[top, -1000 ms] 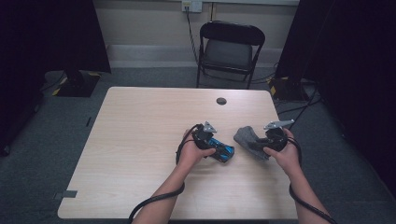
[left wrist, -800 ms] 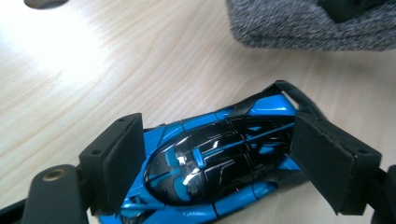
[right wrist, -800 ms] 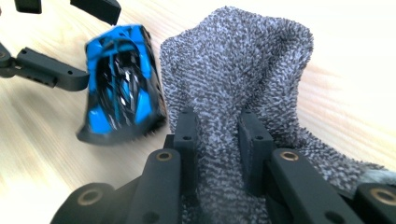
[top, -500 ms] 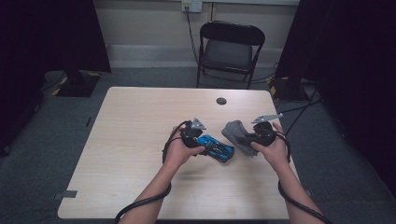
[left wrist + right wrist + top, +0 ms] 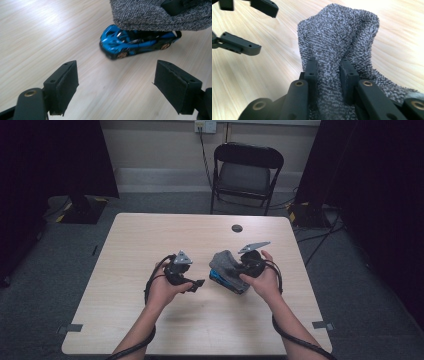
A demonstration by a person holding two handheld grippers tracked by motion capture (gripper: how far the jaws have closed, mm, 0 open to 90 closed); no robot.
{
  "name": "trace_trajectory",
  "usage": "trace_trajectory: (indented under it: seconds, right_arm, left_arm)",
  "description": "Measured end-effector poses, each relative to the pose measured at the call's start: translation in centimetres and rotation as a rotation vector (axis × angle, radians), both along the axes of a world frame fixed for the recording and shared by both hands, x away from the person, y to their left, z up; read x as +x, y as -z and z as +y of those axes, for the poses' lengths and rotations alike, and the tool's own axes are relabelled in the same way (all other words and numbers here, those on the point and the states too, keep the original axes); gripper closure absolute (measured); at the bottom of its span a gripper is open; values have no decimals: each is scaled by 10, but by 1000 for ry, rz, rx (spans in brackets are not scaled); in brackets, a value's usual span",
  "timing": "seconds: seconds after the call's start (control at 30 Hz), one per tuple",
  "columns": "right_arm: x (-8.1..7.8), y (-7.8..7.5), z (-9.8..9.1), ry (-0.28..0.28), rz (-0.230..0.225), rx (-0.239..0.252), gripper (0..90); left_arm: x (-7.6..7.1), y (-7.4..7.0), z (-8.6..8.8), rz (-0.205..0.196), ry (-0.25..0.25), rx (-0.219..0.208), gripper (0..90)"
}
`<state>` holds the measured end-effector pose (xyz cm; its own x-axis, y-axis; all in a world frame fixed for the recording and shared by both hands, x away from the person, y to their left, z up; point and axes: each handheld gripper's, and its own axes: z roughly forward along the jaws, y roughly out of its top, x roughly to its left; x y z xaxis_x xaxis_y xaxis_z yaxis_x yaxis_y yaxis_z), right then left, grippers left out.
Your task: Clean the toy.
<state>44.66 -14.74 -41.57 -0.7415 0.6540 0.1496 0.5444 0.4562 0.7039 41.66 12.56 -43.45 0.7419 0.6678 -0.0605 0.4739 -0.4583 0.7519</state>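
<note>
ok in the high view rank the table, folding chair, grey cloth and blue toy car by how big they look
1. table
2. folding chair
3. grey cloth
4. blue toy car, mostly hidden under the cloth, so its full size is unsure.

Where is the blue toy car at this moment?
In the high view, the blue toy car lies on the table right of centre, partly under the grey cloth held by the right gripper, with the open left gripper beside it.
</note>
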Motion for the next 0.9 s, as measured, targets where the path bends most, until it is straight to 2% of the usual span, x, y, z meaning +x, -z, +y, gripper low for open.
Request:
trace_trajectory:
  seconds: [0.13,0.3,0.4,0.47,0.57,0.6,0.9]
  right_arm:
    - [1,8,24,-31,10,-7,716]
    - [2,16,52,-68,20,-14,716]
    - [2,21,69,-94,27,-18,715]
    - [2,26,80,-109,34,-17,715]
    - [1,33,97,-139,45,-17,714]
    - [0,35,103,-148,44,-24,714]
    - [-2,53,145,-208,55,-42,689]
  left_arm:
    - [-8,4,19,-7,-27,5,190]
    - [-19,9,38,10,-55,-7,193]
    - [-26,11,48,4,-59,9,195]
    - [-32,13,53,20,-72,-5,196]
    - [-39,17,62,15,-85,1,198]
    - [-41,19,65,23,-97,-14,198]
    - [-53,29,86,43,-138,-15,203]
